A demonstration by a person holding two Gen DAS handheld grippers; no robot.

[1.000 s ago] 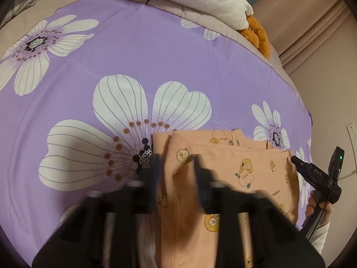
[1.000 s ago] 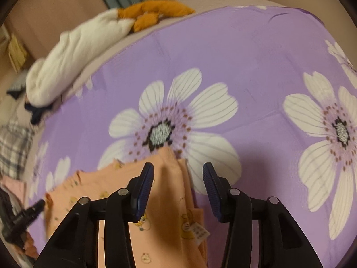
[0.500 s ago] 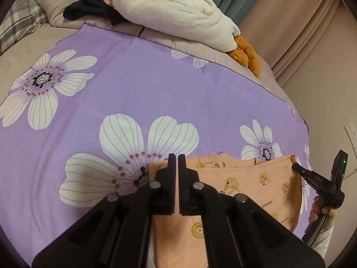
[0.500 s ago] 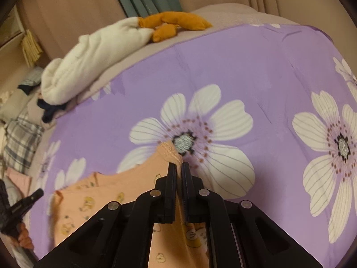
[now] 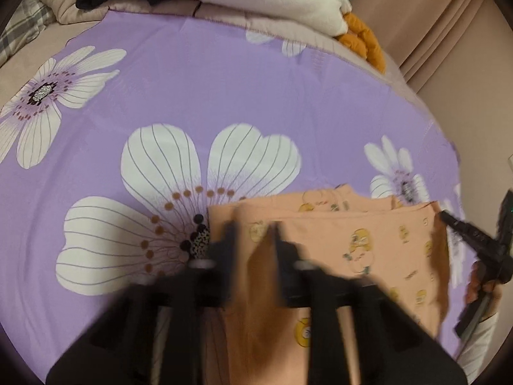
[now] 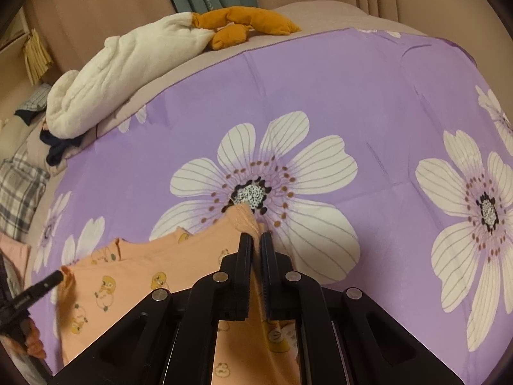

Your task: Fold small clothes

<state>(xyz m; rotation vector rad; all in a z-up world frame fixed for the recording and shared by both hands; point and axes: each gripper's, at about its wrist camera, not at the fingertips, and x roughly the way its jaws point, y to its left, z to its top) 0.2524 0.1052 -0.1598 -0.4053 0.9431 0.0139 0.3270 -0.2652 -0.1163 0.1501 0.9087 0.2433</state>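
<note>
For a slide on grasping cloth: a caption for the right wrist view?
Right gripper shut on a corner of the orange garment over the purple floral sheet.

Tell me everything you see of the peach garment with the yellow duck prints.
The peach garment with yellow duck prints looks like thin, soft knit, partly folded in layers, with an uneven far edge. It lies spread across the purple flowered sheet. The right claw is shut on its bunched, raised right corner. The blurred left claw has its fingers apart, with a raised fold of the cloth between them.
</note>
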